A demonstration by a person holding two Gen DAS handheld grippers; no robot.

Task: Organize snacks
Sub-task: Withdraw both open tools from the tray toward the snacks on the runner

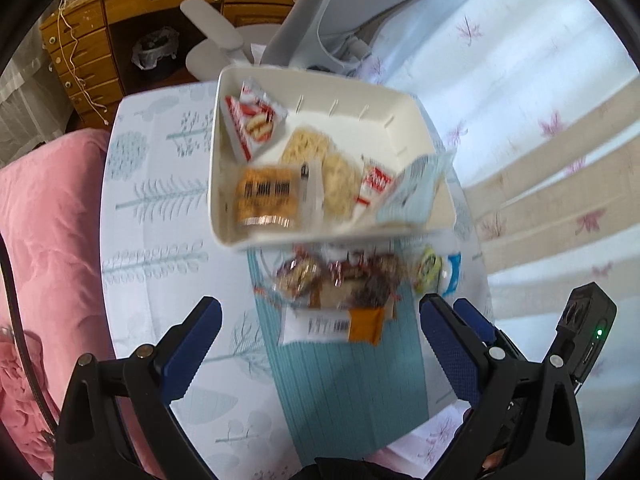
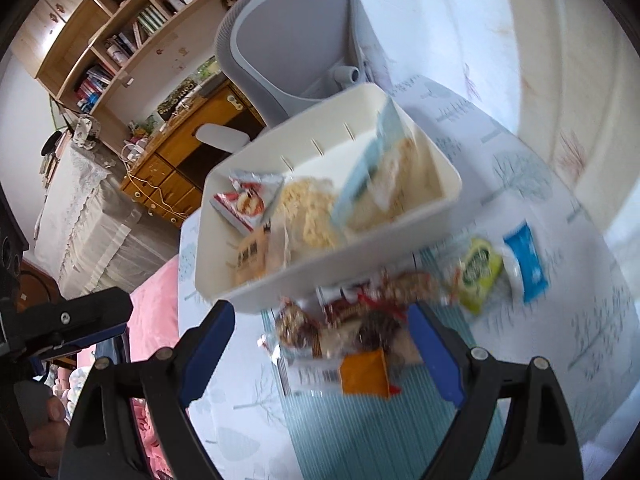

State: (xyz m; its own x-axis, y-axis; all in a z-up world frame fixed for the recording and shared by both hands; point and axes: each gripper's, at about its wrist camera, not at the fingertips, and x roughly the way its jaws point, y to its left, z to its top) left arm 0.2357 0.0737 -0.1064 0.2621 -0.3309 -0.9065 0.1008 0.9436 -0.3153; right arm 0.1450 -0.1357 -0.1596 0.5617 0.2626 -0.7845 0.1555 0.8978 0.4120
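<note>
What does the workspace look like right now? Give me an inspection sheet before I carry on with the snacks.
Surface: round table under a tree-print cloth, with a teal placemat on it.
Job's things: white bin holding several snack packets; a pile of loose snacks lies on the placemat in front of it, and an orange-ended packet lies nearest the camera.
Clutter: green packet and blue packet lie beside the pile.
Grippers: left gripper open, empty; right gripper open, empty, above the pile.
Cables: white cord hangs down the wooden drawers.
Surroundings: grey chair, bookshelf, pink bedding.
</note>
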